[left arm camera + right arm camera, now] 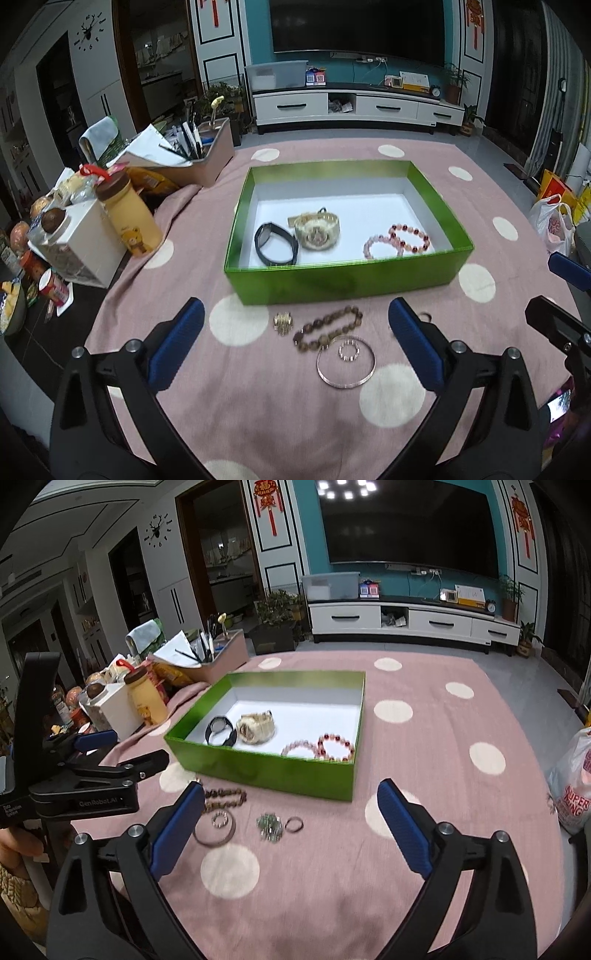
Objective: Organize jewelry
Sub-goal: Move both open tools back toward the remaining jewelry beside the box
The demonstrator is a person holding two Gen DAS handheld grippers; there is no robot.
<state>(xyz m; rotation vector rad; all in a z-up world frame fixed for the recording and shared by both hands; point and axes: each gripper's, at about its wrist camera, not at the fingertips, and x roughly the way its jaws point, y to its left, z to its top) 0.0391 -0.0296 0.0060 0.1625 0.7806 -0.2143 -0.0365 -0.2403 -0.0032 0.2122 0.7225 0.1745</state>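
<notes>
A green box stands on the pink dotted cloth. It holds a black watch, a gold watch and two pink and red bead bracelets. In front of the box lie a gold ornament, a brown bead bracelet and a silver bangle with a small bead ring inside it. My left gripper hangs open above these, holding nothing. My right gripper is open and empty too, over a green sparkly piece and a small ring, just short of the box.
Clutter lines the table's left side: a yellow bottle, a white box, a pen holder, snacks and fruit. A plastic bag sits at the right edge. A person's hand holds the left tool.
</notes>
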